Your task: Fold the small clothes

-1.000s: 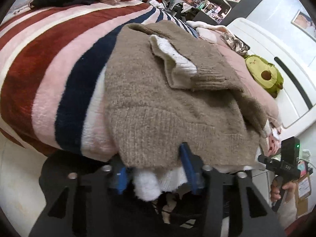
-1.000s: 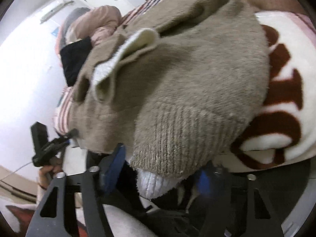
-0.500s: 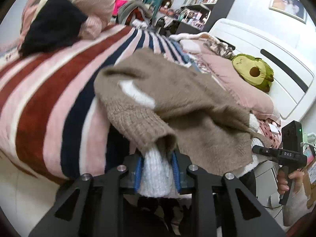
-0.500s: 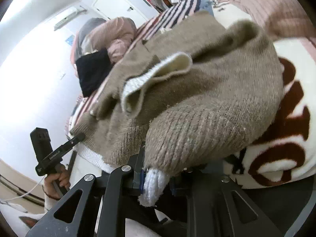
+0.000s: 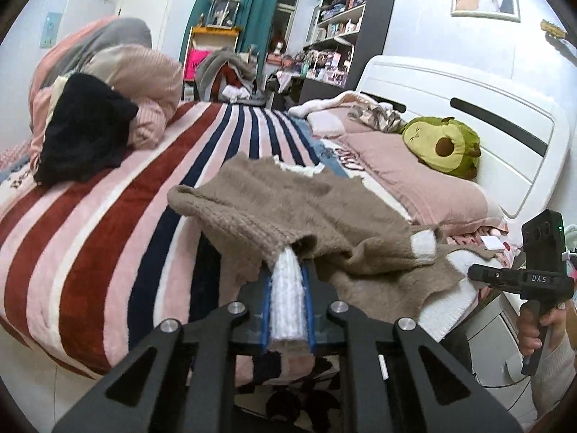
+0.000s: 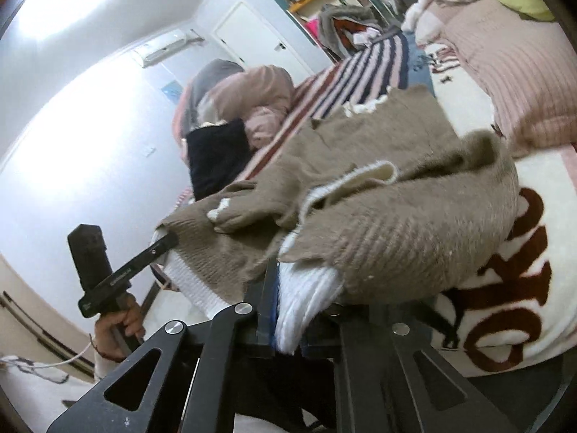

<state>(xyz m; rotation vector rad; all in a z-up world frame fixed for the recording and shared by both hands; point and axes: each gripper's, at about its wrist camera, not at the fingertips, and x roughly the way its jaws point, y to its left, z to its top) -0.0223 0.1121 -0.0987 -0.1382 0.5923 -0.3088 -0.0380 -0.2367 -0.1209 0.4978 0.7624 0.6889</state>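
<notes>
a cluttered bedroom, the bed under a striped blanket. the left gripper has its jaws pinched narrow on the white ribbed hem of the brown sweater; the right gripper clamps the hem's other corner likewise. outward, toward 12 o'clock, the sweater lies bunched at the bed's near edge, a sleeve flopped across it. this looks like the spreading step: next, draw both corners apart and back, laying the body flat
</notes>
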